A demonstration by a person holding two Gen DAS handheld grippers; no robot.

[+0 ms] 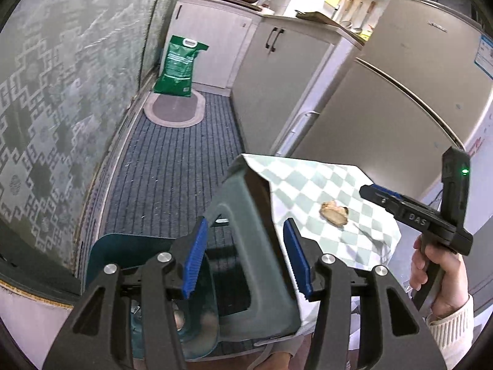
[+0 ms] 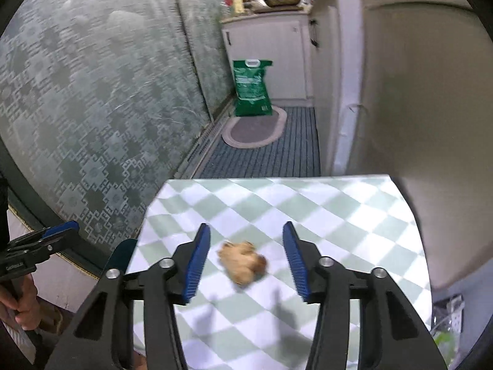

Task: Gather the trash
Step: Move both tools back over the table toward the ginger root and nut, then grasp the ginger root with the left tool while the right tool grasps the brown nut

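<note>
In the right wrist view the right gripper (image 2: 246, 262) hangs over the checked table (image 2: 354, 215) with its blue fingers (image 2: 197, 265) spread and nothing between the pads. The scrap (image 2: 243, 262), a small tan crumpled lump, lies on the cloth in the gap ahead of them, just right of centre, touching neither finger. That view is a little blurred, so I cannot tell what the scrap is made of.

In the left wrist view the left gripper (image 1: 243, 265) also has its fingers parted. The bin lid (image 1: 262, 246), grey and tilted up, fills the space between them, but I cannot tell whether the pads press on it. Below it, at 7 o'clock, the bin (image 1: 129, 252) stands open beside the table's left edge. The scrap (image 1: 334, 212) shows at 3 o'clock from that gripper, with the right gripper (image 1: 369, 189) just beyond it.

Far off, at 11 o'clock, a green bag (image 1: 178, 64) leans by the cabinets.

Risks, as I judge them: the fingers could close too high and skim over the low scrap, or pinch the cloth and drag it. A lid not firmly held could drop shut before the scrap arrives.
</note>
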